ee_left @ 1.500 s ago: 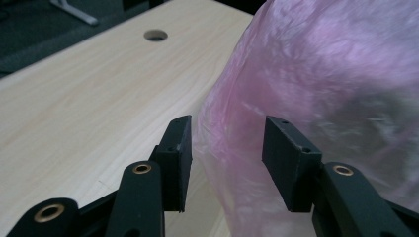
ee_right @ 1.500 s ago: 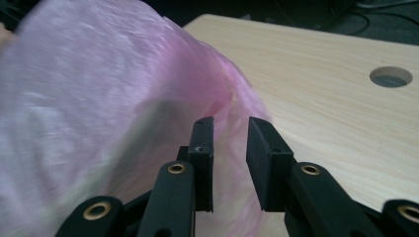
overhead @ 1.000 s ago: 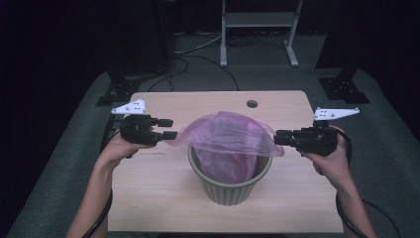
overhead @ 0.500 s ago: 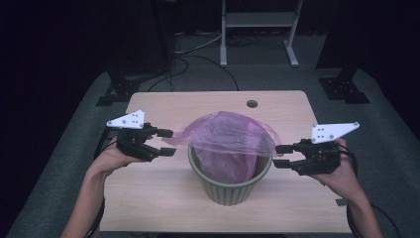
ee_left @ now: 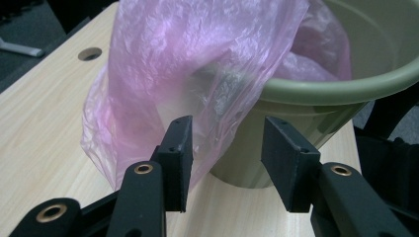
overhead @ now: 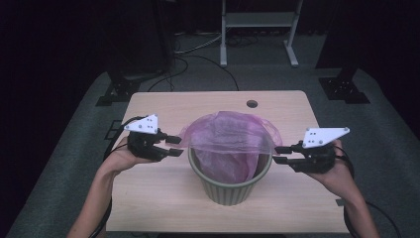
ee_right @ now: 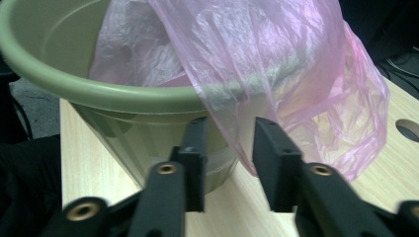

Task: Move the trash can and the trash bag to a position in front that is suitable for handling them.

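A green plastic bin (overhead: 230, 191) stands mid-table with a pink plastic bag (overhead: 230, 134) draped over its rim. My left gripper (overhead: 176, 146) sits at the bin's left side. Its jaws have just been closing. In the left gripper view the bag's hanging fold (ee_left: 148, 98) dips between the jaws of this gripper (ee_left: 230, 148), beside one pad (ee_left: 179, 153), unpinched. My right gripper (overhead: 278, 154) is at the bin's right side. Its jaws (ee_right: 228, 148) have also just been closing, with the bag's edge (ee_right: 276, 74) hanging into the gap. Both are open.
The wooden table (overhead: 163, 198) has a round cable hole (overhead: 252, 104) near its far edge. Black stand feet rest on the grey carpet at back left (overhead: 119, 91) and back right (overhead: 344, 89). A metal frame (overhead: 257, 29) stands behind.
Both hands have drifted toward the table's near edge and turned so their grey plates face up. The jaws on each side widened, then narrowed around the bag's hem.
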Action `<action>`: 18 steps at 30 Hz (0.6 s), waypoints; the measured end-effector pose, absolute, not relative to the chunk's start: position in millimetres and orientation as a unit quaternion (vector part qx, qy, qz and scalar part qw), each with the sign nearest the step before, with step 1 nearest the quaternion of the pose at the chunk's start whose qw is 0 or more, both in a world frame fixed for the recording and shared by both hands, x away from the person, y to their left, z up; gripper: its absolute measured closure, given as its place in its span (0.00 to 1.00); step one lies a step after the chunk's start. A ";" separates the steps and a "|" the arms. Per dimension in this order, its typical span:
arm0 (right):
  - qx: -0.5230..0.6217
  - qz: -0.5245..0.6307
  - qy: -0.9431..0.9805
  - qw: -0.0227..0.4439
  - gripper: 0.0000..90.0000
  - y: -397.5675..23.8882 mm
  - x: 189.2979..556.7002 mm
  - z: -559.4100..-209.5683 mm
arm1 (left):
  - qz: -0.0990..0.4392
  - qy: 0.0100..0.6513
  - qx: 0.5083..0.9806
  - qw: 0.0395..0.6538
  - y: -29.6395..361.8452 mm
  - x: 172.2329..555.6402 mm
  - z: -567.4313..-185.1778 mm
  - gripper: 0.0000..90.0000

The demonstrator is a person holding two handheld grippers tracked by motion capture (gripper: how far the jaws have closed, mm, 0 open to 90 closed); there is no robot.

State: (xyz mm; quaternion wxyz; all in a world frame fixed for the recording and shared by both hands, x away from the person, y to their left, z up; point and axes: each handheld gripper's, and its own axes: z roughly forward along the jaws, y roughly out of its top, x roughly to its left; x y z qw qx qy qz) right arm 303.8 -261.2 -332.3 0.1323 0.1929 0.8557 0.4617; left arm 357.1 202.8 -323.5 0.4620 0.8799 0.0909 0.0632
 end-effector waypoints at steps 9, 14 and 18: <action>0.213 0.475 0.850 0.083 1.00 -258.3 306.1 -333.4 | 0.074 0.099 0.881 0.457 198.7 355.6 -326.4 0.53; 0.211 0.474 0.852 0.073 1.00 -257.0 305.0 -332.3 | 0.090 0.081 0.886 0.447 192.0 354.3 -328.0 0.78; 0.205 0.476 0.854 0.058 1.00 -257.2 300.3 -331.2 | 0.082 0.058 0.881 0.462 192.2 347.2 -326.4 1.00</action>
